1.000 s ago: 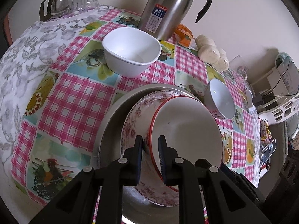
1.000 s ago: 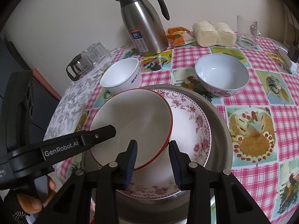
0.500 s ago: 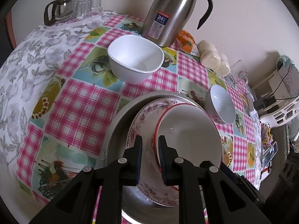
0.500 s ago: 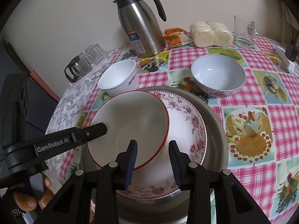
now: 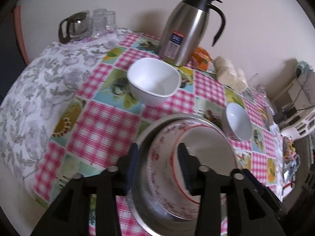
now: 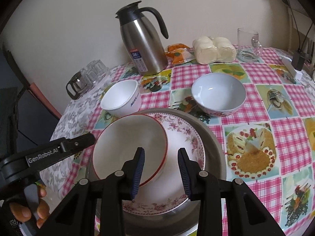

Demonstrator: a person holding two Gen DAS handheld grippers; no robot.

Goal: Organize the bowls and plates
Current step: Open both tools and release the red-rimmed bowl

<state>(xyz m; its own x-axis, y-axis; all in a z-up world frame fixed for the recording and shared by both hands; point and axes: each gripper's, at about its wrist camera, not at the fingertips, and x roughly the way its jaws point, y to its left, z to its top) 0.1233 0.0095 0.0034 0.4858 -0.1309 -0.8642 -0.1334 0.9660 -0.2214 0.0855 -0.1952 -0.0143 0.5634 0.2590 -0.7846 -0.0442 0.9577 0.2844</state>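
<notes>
Straddling the near rim of the red-rimmed bowl [image 6: 130, 149], the right gripper [image 6: 160, 170] stands partly spread, pads clear of it. The left gripper [image 5: 157, 169] has just been opening; its jaws flank that bowl's rim and the floral plate [image 5: 163, 169] beneath without pressing either, all inside the metal basin [image 6: 214, 147].

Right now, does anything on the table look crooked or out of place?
Yes. The red-rimmed bowl sits off to one side of the floral plate instead of in its middle, so the stack in the metal basin looks lopsided. Nothing looks spilled or broken.
</notes>
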